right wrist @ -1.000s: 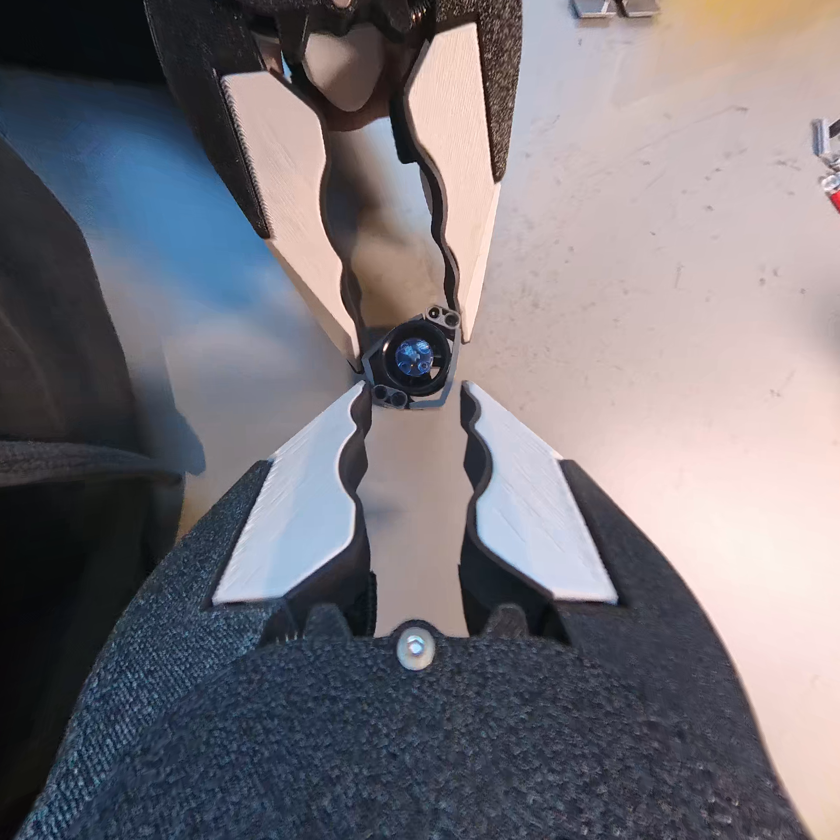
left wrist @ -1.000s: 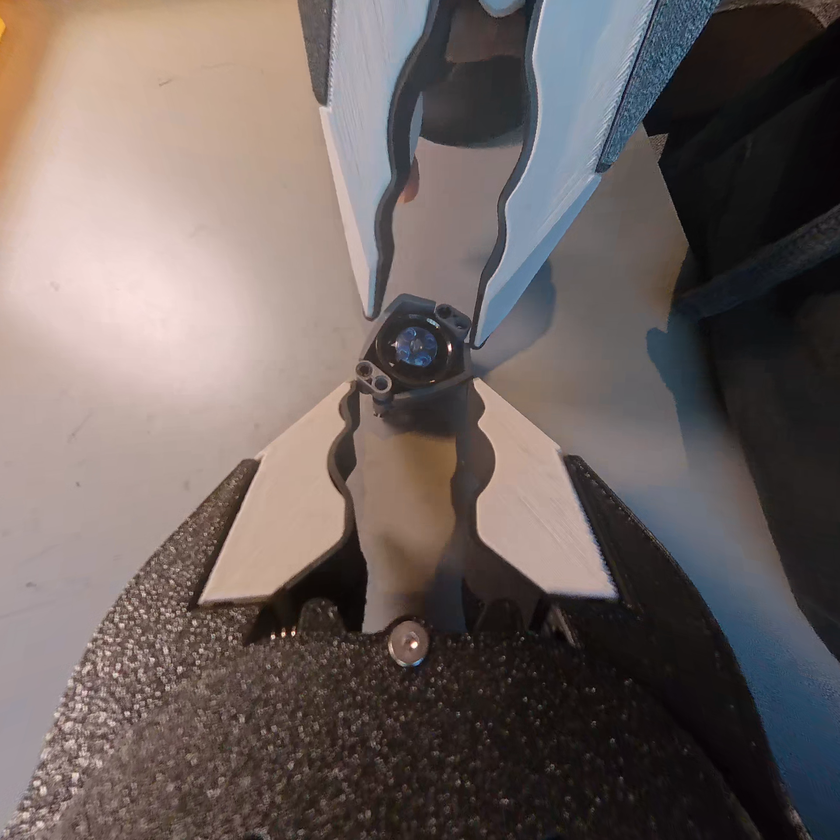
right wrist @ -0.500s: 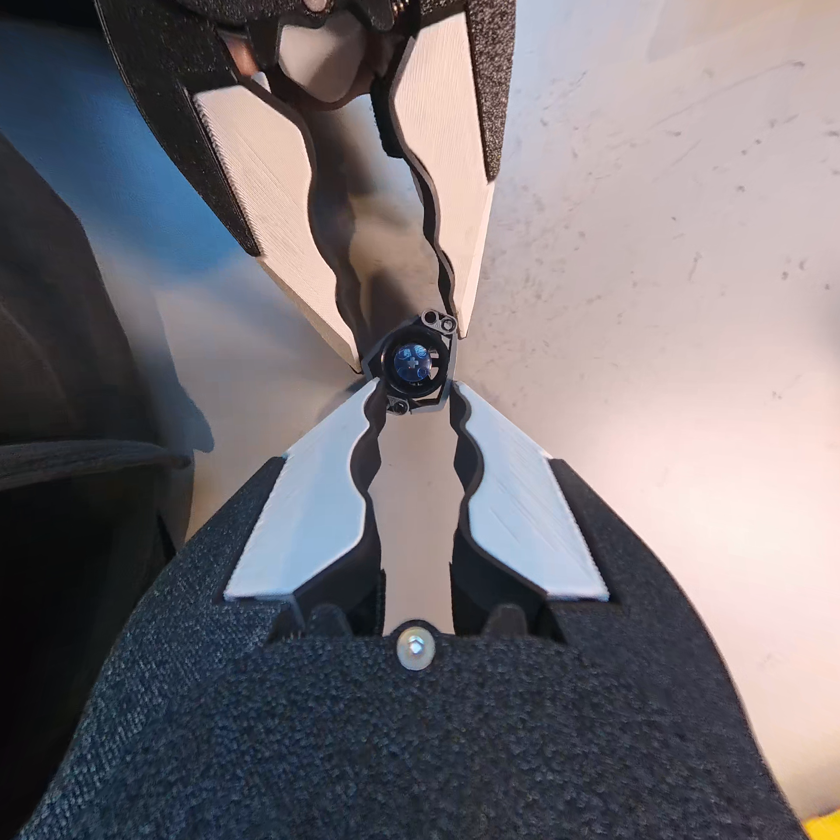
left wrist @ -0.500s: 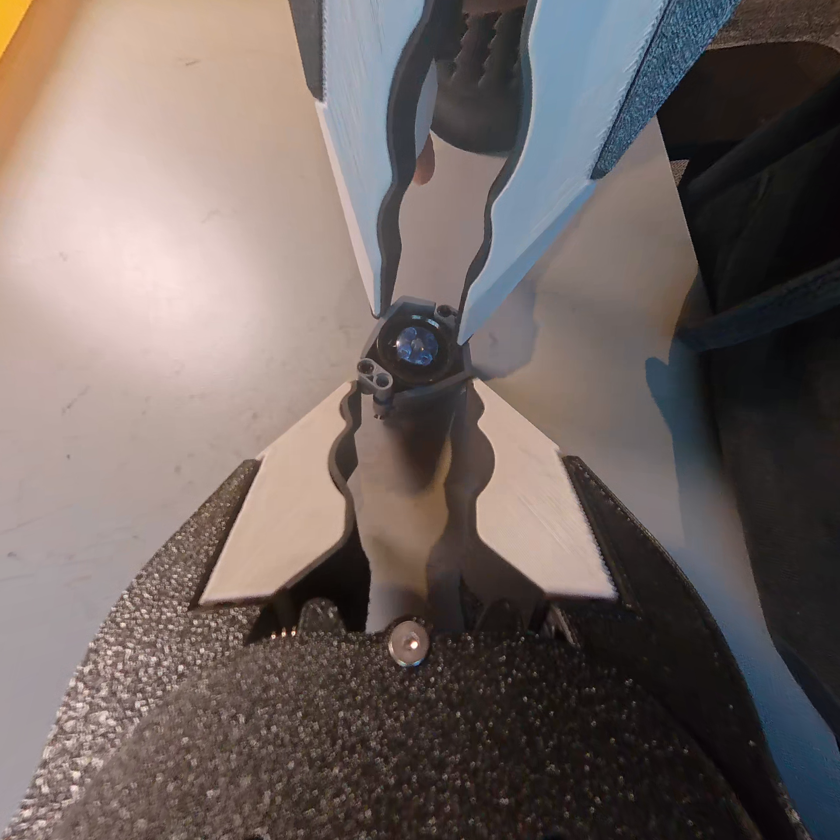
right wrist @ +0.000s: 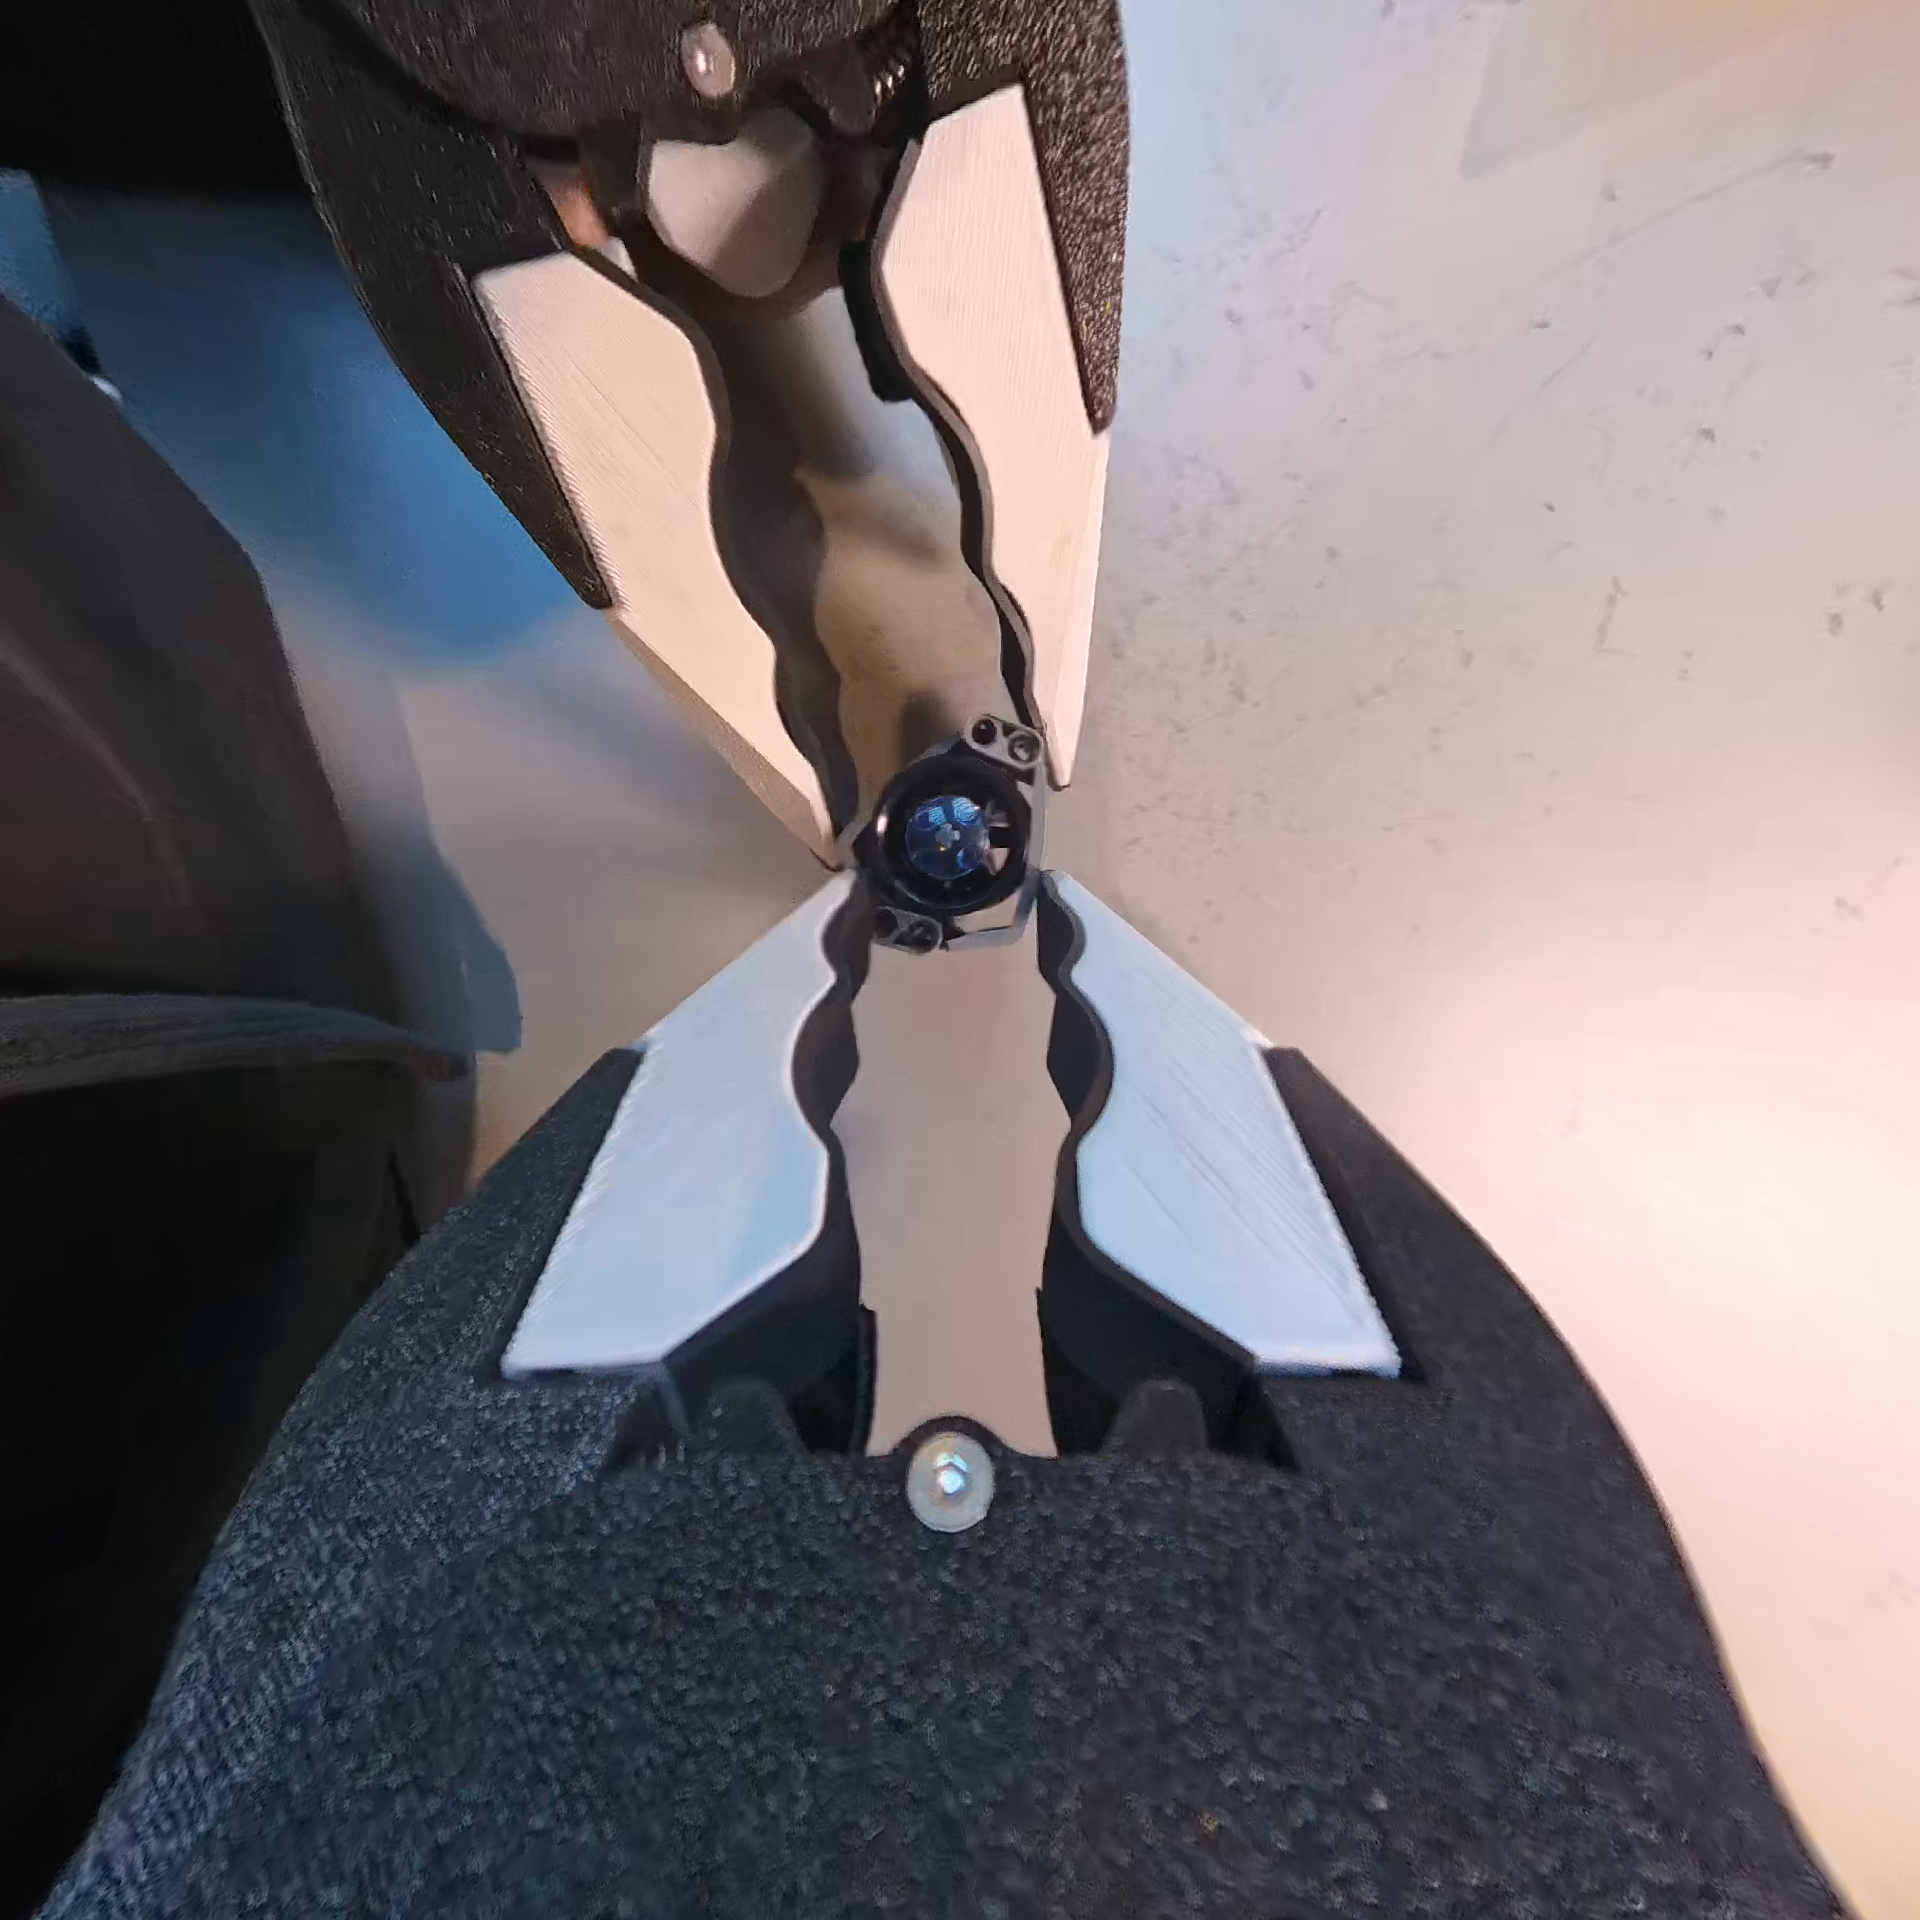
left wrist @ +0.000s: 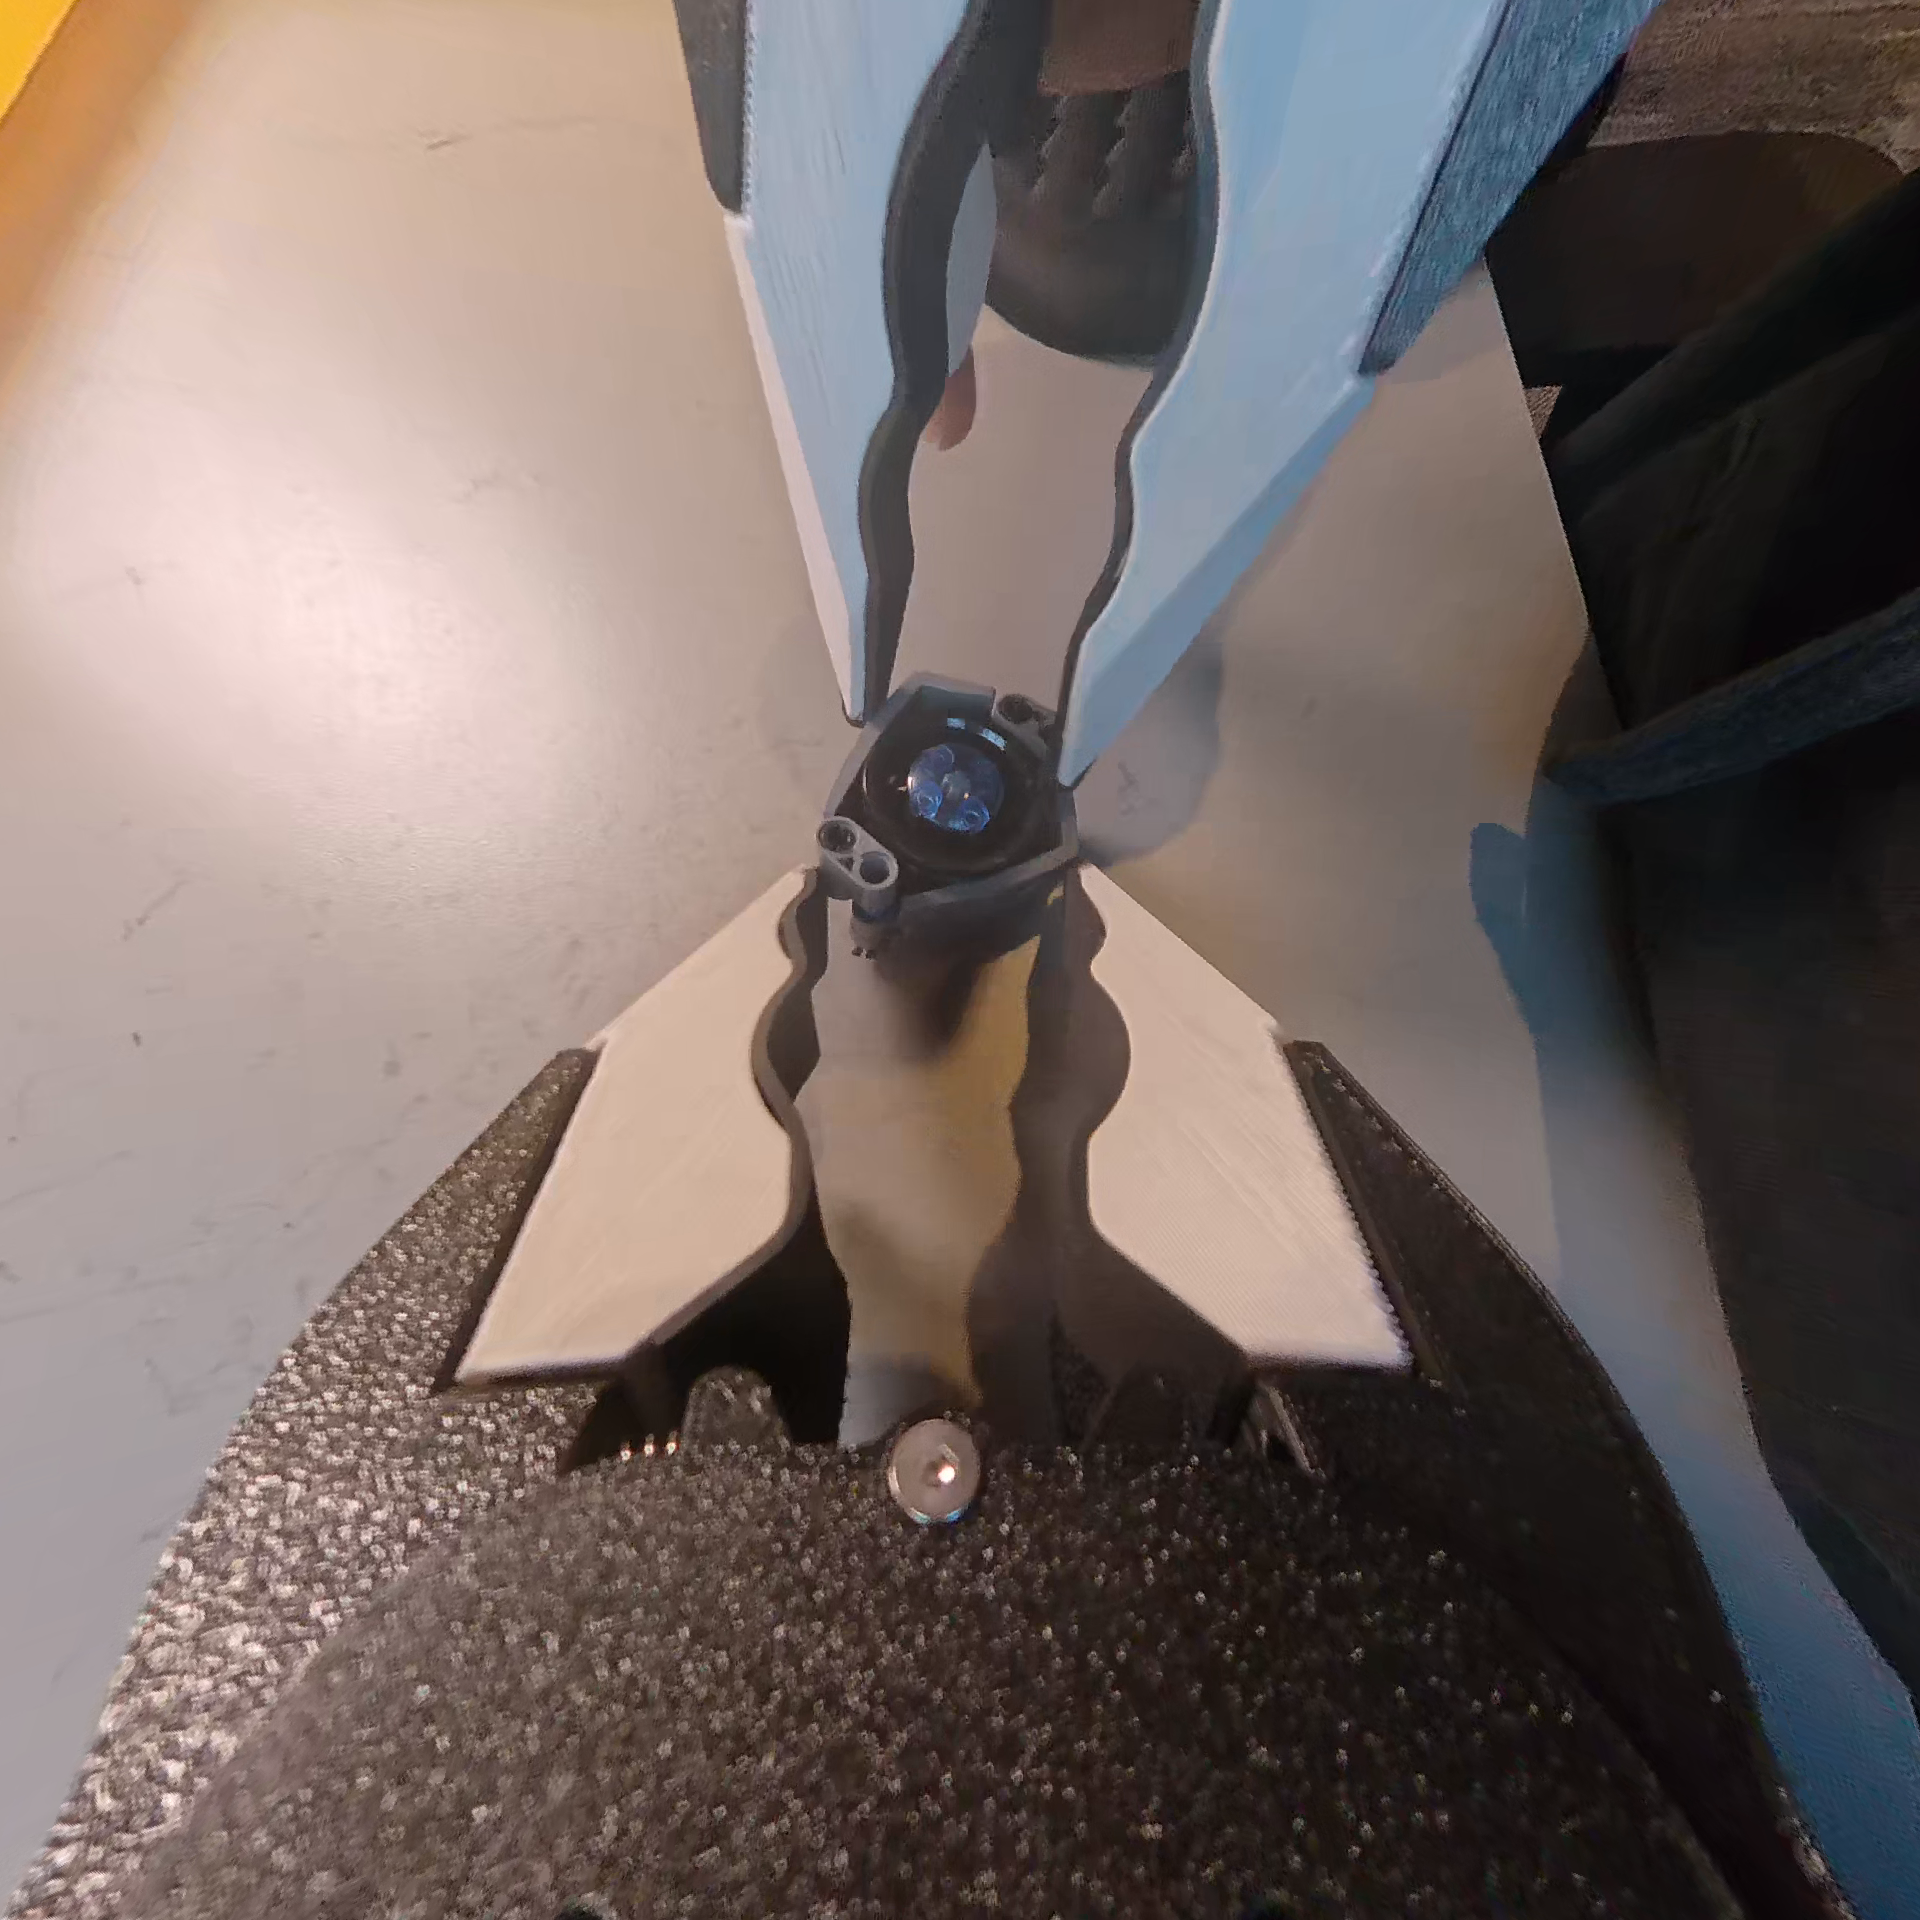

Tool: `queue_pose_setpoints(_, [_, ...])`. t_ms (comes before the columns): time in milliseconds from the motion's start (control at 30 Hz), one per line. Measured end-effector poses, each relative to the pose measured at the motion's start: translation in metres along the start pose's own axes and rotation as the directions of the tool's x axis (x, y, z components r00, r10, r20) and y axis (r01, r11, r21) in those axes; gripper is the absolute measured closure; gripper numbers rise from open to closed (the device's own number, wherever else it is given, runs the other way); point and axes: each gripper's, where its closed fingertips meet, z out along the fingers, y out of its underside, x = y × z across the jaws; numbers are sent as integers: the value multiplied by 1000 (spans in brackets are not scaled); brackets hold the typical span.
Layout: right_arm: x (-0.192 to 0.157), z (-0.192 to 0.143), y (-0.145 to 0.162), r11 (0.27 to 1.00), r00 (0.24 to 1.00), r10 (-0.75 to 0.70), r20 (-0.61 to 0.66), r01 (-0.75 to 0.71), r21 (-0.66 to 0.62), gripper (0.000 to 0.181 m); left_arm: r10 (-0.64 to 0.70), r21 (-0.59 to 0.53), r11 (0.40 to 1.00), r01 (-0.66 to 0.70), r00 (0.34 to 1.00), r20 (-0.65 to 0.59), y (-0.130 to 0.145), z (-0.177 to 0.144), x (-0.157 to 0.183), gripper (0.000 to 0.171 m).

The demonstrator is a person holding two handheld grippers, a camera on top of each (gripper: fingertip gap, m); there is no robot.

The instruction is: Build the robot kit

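Note:
A small dark grey six-sided part (left wrist: 940, 805) with a black ring, a blue lens-like centre and two small two-hole lugs is held above the beige table (left wrist: 312, 623). My left gripper (left wrist: 943, 894) is shut on its lower sides. My right gripper (left wrist: 966, 743) comes from the opposite side, its pale fingers pinching the part's upper sides. In the right wrist view the same part (right wrist: 951, 842) sits between my right gripper (right wrist: 945, 883) and the left gripper (right wrist: 945, 816), tip to tip. The part's underside is hidden.
Dark fabric (left wrist: 1714, 727) lies along the right of the left wrist view and at the left of the right wrist view (right wrist: 156, 831). A yellow strip (left wrist: 21, 73) shows at the table's far left corner. A person's fingertip (left wrist: 951, 405) shows behind the right gripper. The tips of both grippers are at nearly the same place.
My right gripper's fingers closed in from a wider gap onto the part. Both grippers tilted and drew closer together with the part between them; the small items at the table's far edge left the right view.

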Motion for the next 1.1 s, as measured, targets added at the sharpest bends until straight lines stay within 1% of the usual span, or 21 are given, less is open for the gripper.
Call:
queue_pose_setpoints(33, [-3, -2, -1, 1000, 999, 22, 44, -22, 10, 144, 5, -2, 1000, -5, 1000, 1, 0, 0, 0, 127])
queue_pose_setpoints(67, [0, -5, -1, 999, 998, 33, 52, -34, 11, 145, 4, -1, 1000, -4, 1000, 2, 0, 0, 0, 127])
queue_pose_setpoints(200, [3, -4, 7, 999, 998, -6, 62, 9, -41, 158, 8, 0, 1000, -8, 1000, -1, 0, 0, 0, 127])
queue_pose_setpoints(500, [1, -3, 8, 992, 998, -46, 45, 51, -112, 159, -10, 5, 1000, 10, 1000, -3, 0, 0, 1, 127])
queue_pose_setpoints(533, [2, -1, 14, 986, 998, -63, 23, 66, -151, 158, -18, 9, 1000, 18, 1000, -5, -1, 0, 1, 127])
queue_pose_setpoints(567, [2, 1, 14, 985, 996, -92, 11, 92, -145, 159, -29, 13, 999, 29, 1000, -10, -2, 1, 2, 128])
queue_pose_setpoints(667, [1, 1, 11, 989, 997, -81, 5, 81, -120, 160, -14, -4, 1000, 14, 1000, 9, -1, 0, 1, 128])
queue_pose_setpoints(767, [3, 1, 11, 993, 998, -40, 44, 45, -109, 159, -27, 2, 1000, 27, 1000, -2, -1, -1, 1, 127])
queue_pose_setpoints(833, [1, -3, 10, 994, 996, -28, 87, 37, -101, 153, -23, 4, 1000, 23, 1000, -2, -1, -1, 1, 127])
queue_pose_setpoints(867, [1, -8, 4, 998, 995, -7, 103, 14, -68, 152, -16, 3, 1000, 16, 1000, -3, -1, -1, 1, 127])
queue_pose_setpoints(933, [7, -15, -10, 1000, 995, 29, 97, -28, -11, 151, -19, 8, 1000, 19, 1000, -8, -1, -1, 1, 127])
queue_pose_setpoints(1000, [9, -12, -19, 999, 997, 42, 67, -43, 17, 155, -21, 12, 1000, 21, 1000, -10, -2, 0, 2, 127])
queue_pose_setpoints(1100, [10, 0, -23, 997, 997, 65, 43, -66, 30, 165, -8, 11, 1000, 8, 1000, 2, -2, 0, 2, 127])
